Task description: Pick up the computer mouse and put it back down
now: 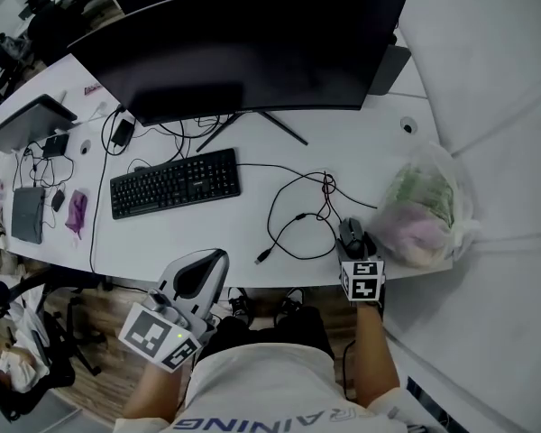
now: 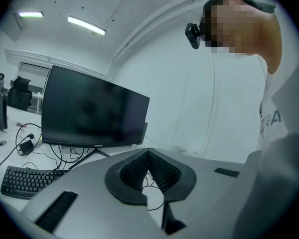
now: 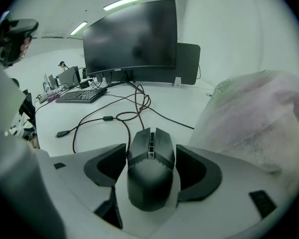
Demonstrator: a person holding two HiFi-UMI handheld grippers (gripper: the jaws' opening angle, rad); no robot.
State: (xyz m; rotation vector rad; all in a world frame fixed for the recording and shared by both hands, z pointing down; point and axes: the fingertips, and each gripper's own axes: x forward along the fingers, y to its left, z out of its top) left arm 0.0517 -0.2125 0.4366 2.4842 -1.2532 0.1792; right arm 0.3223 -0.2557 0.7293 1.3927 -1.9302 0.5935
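Observation:
A black wired computer mouse [image 1: 350, 234] [image 3: 150, 168] lies near the front edge of the white desk [image 1: 207, 233], right of centre. My right gripper [image 1: 353, 244] [image 3: 151, 148] reaches over the desk edge and has the mouse between its jaws, with both dark pads against the mouse's sides. The mouse looks to be at desk level; I cannot tell whether it is lifted. My left gripper [image 1: 215, 260] [image 2: 148, 154] is held in front of the desk edge at the left, tilted upward. Its jaws are shut and hold nothing.
A filled plastic bag [image 1: 424, 207] [image 3: 254, 113] sits close to the right of the mouse. Looped cables [image 1: 298, 219] lie just beyond it. A black keyboard [image 1: 175, 182] and a large monitor [image 1: 243, 48] stand further back; a laptop [image 1: 29, 121] is at the far left.

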